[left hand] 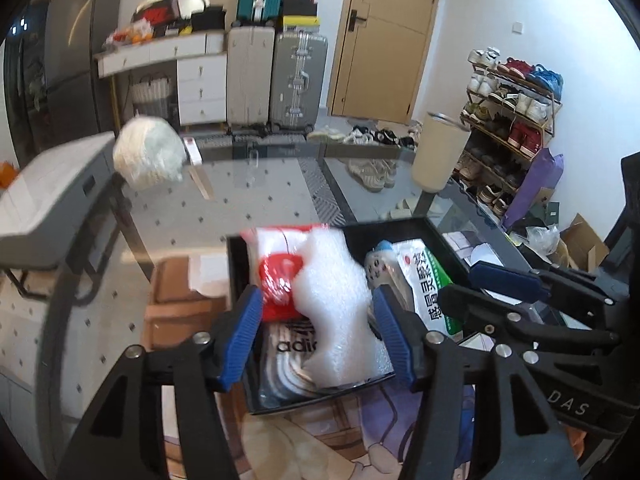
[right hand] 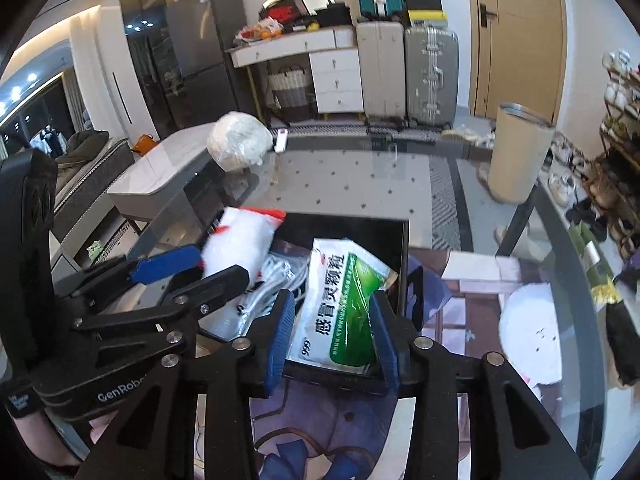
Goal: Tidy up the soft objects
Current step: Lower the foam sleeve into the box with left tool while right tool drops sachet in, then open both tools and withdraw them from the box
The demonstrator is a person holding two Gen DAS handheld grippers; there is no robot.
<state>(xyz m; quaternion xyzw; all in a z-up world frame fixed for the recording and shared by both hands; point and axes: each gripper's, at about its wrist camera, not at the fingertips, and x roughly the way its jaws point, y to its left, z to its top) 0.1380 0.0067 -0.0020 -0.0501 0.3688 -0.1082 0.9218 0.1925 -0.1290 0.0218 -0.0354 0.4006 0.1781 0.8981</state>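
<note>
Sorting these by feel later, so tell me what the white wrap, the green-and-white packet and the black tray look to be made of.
White wrap: looks like bubble wrap or foam sheet, translucent and bumpy.
Green-and-white packet: glossy printed plastic film, judging by its sheen and creases.
Black tray: rigid, smooth, dark walls; probably plastic, though the material is uncertain.

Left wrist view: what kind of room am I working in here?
Most likely a lived-in apartment entryway or living area: a loaded shoe rack by the wooden door, suitcases against the wall, and a glass table holding the black tray.
</note>
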